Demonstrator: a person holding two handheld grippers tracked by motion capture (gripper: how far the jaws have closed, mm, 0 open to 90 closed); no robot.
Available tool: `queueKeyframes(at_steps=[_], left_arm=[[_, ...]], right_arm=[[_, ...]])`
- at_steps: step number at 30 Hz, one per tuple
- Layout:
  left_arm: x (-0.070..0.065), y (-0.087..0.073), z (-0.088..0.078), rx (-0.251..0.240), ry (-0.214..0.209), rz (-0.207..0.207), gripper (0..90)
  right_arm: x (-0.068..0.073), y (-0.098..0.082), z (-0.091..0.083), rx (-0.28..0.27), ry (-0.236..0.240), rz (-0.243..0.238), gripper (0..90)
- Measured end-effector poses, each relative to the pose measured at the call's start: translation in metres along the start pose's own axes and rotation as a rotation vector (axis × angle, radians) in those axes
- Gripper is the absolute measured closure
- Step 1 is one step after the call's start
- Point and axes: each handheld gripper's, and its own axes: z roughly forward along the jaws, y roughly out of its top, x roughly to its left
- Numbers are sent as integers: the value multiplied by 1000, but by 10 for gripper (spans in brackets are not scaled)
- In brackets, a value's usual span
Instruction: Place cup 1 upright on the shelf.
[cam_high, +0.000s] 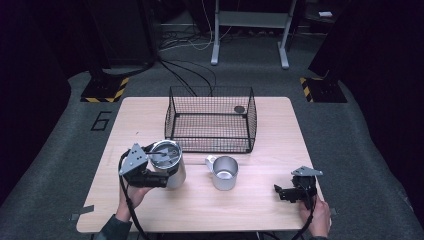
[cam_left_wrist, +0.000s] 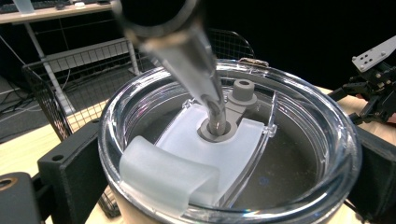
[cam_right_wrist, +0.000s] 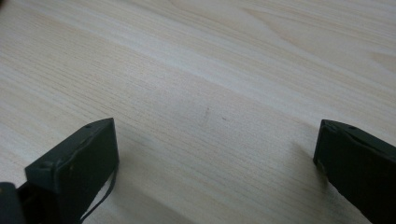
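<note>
A steel tumbler (cam_high: 170, 167) with a clear lid (cam_left_wrist: 299, 154) stands at the table's front left. A metal straw (cam_left_wrist: 187, 56) passes through the lid's hole. My left gripper (cam_high: 152, 175) is shut on the tumbler, with a black jaw pressed against each side of it in the left gripper view (cam_left_wrist: 224, 186). A metal mug (cam_high: 224, 173) with a handle stands apart to the tumbler's right. My right gripper (cam_high: 286, 192) hovers low at the front right, open, with bare wood between its jaws (cam_right_wrist: 215, 158).
A black wire basket (cam_high: 172, 117) sits at the back middle of the wooden table (cam_high: 270, 145), with a small dark round thing (cam_high: 239, 108) inside its far right corner. The right gripper (cam_left_wrist: 373, 84) shows far off in the left gripper view.
</note>
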Motion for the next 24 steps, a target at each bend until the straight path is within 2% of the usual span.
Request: queueKeyframes(at_steps=[5,10,24], left_arm=[[4,7,2,-5,-5,7,41],[8,15,6,-11,-23,-4,41],[11,39,15,-14,-57,14,41]], right_arm=[[0,0,0,-1,1,0,0],[0,0,0,-2,1,-1,0],[0,0,0,-1,1,0,0]])
